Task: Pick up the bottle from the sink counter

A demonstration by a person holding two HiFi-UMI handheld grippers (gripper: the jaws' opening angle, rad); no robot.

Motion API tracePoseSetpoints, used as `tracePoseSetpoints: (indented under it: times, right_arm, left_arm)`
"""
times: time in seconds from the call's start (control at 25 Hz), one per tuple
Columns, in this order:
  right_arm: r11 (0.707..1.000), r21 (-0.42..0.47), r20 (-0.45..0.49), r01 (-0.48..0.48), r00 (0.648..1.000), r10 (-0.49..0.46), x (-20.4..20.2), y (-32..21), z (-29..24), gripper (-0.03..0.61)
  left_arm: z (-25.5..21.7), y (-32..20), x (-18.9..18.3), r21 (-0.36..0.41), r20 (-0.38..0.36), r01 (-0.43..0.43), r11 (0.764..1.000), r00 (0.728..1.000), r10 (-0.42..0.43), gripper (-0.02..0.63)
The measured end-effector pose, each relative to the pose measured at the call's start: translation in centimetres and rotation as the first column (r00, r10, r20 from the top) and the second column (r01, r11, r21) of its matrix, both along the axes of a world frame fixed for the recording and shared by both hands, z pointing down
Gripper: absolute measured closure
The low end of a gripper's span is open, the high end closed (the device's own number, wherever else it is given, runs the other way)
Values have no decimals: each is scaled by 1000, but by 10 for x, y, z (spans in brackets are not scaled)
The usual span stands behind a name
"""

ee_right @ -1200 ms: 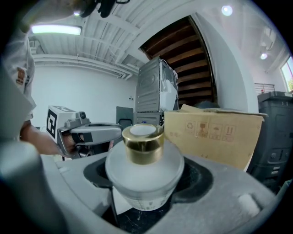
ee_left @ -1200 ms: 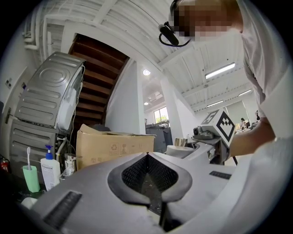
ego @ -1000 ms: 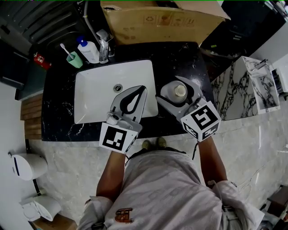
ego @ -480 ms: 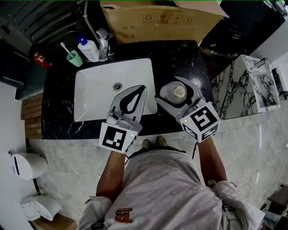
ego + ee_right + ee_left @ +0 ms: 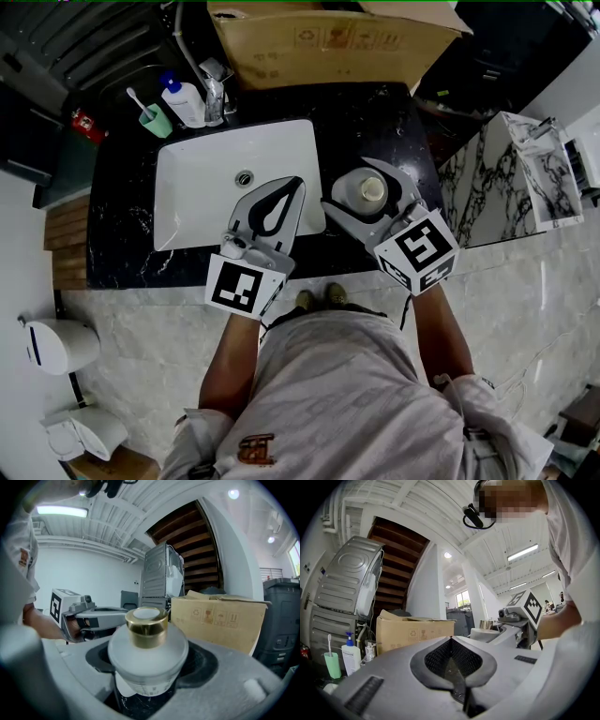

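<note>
A squat frosted white bottle point(image 5: 367, 191) with a gold cap stands on the black counter point(image 5: 375, 117), just right of the sink. My right gripper point(image 5: 349, 184) has a jaw on each side of its body, and the pads rest against it. In the right gripper view the bottle point(image 5: 147, 651) fills the space between the jaws of my right gripper point(image 5: 151, 672), with black marble showing under it. My left gripper point(image 5: 299, 183) hovers over the sink's right part, its tips together and nothing in them. In the left gripper view, my left gripper point(image 5: 451, 639) shows its tips meeting.
The white sink basin point(image 5: 192, 187) takes up the counter's left half. Behind it stand a faucet point(image 5: 216, 94), a pump soap bottle point(image 5: 187, 105) and a green cup with a toothbrush point(image 5: 156, 123). A cardboard box point(image 5: 328, 42) lines the back edge. The person stands at the counter's front edge.
</note>
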State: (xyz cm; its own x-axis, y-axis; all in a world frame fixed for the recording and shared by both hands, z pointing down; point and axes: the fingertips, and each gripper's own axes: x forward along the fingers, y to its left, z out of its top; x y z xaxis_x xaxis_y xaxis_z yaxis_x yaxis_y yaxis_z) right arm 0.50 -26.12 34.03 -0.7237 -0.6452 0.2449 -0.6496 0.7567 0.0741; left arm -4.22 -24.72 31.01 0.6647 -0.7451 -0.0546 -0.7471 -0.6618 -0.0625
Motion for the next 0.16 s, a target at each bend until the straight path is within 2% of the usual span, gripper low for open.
tracePoseSetpoints:
  times: [0.16]
  right_arm:
    - [1000, 0, -4, 3, 1000, -3, 1, 3, -1, 238]
  left_arm:
    - [0, 3, 1, -1, 3, 0, 1000, 1000, 0, 614]
